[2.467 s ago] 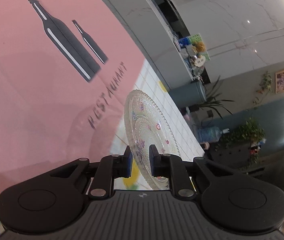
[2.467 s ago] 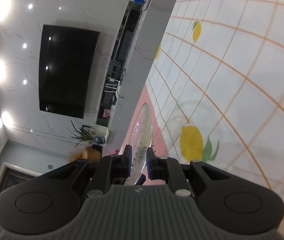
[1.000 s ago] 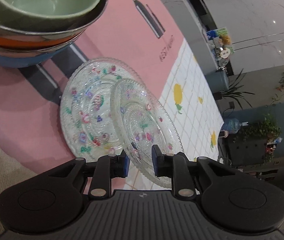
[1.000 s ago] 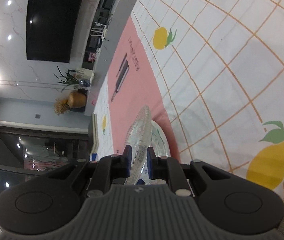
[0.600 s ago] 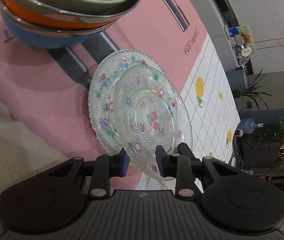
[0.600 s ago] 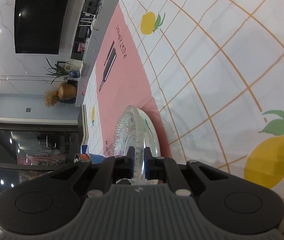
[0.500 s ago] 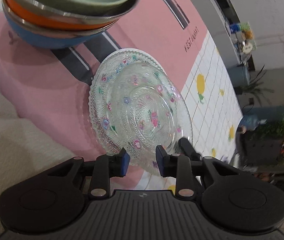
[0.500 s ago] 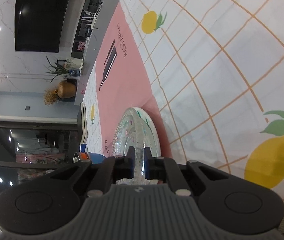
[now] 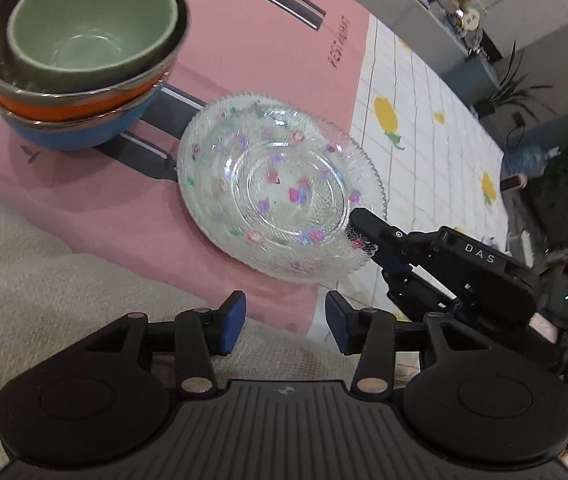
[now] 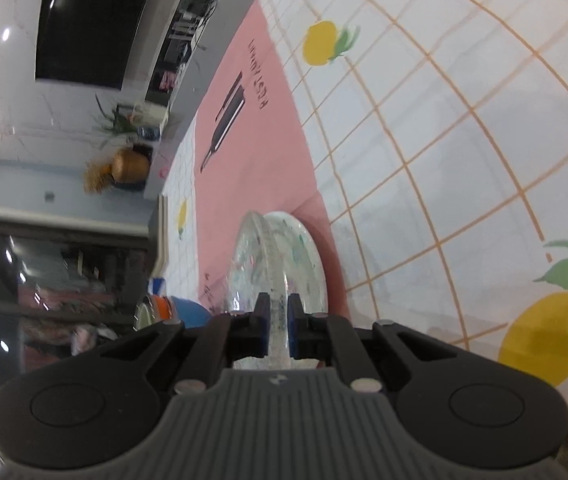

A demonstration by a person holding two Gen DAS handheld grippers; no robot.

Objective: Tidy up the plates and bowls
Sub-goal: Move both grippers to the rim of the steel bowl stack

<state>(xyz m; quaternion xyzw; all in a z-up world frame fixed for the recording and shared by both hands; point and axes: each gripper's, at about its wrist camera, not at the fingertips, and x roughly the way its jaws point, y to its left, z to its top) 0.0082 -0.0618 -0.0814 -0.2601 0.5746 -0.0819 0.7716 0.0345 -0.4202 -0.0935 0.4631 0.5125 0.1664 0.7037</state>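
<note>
Glass plates (image 9: 279, 196), two stacked, lie mid-frame on the pink placemat (image 9: 243, 40) on the desk. Right tongs (image 10: 279, 320) clamp the upper plate's rim at its lower-right edge. Left tongs (image 9: 284, 322), jaws just opening, stand apart with nothing between them. Nested bowls (image 9: 79, 52) sit upper left.

Left gripper (image 9: 284, 320): jaws have just been opening; they clasped the rim of the upper glass plate (image 9: 288, 196) a second ago, now stand apart and drawn back from it, nothing between the pads. The plate, earlier carried tilted on edge, now lies nested on the lower glass plate (image 9: 199, 148) on the pink placemat (image 9: 243, 60). Right gripper (image 10: 279, 322): its slight gap has closed; pads now pinch the plate's rim.
</note>
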